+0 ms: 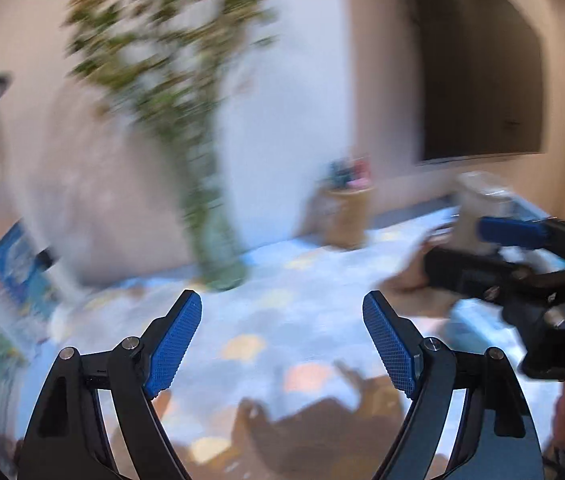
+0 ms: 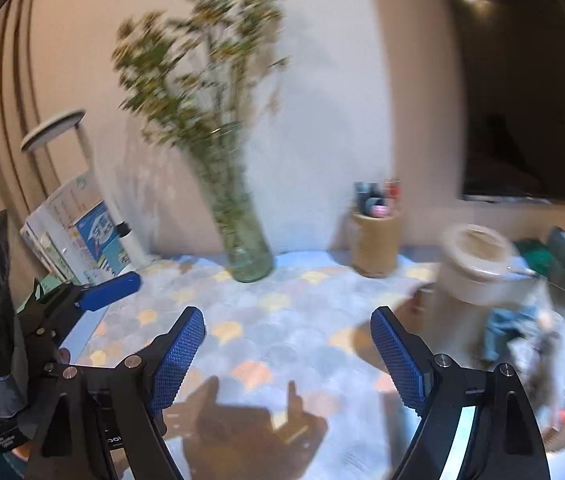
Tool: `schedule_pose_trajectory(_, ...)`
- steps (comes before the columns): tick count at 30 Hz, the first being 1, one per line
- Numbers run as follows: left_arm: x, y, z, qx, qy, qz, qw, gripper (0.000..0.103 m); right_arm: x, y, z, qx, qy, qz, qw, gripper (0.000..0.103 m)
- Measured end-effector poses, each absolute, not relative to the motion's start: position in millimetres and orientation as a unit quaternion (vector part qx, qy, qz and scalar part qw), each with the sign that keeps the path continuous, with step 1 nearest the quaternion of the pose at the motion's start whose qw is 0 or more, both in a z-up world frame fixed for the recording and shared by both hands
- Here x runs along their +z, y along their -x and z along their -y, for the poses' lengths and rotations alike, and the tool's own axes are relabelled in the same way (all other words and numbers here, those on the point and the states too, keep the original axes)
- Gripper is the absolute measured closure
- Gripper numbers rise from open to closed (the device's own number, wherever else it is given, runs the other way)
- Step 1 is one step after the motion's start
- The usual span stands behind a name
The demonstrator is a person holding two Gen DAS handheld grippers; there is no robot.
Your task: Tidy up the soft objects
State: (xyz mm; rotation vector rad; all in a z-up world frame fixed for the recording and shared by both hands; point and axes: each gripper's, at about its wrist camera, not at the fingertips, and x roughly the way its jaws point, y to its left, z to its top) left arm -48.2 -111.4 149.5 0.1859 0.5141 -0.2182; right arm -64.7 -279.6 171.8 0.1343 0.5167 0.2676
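Note:
A heap of soft things [image 2: 538,344], blue and grey cloth and a plush, lies at the right edge of the table in the right wrist view, in what looks like a round container. My right gripper [image 2: 288,354] is open and empty above the patterned tablecloth [image 2: 282,304], left of the heap. My left gripper [image 1: 282,340] is open and empty above the same cloth [image 1: 282,312]. Each gripper shows in the other's view: the right one at the right edge [image 1: 522,248], the left one at the left edge [image 2: 94,292]. Both views are blurred.
A glass vase of green stems [image 2: 242,240] stands at the back against the wall, a wooden pen holder [image 2: 376,240] to its right. A beige pot [image 2: 478,264] stands beside the heap. Books [image 2: 78,236] and a white lamp [image 2: 52,128] are at the back left.

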Motion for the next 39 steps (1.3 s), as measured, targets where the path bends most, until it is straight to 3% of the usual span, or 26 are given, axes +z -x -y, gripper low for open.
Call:
schedule_pose_trajectory(15, 19, -18, 56, 0.024, 0.019, -0.314, 0.949, 0.021, 62, -13, 221, 0.064, -0.039, -0.252, 0.965, 0.019)
schedule_pose_trajectory(22, 19, -16, 62, 0.014, 0.006, -0.306, 0.952, 0.021, 37, -26, 221, 0.053, -0.029, -0.27, 0.961, 0.019)
schedule_pose_trajectory(39, 16, -20, 62, 0.03, 0.0, -0.318, 0.947, 0.021, 36, -19, 220, 0.053, -0.021, -0.276, 0.959, 0.018)
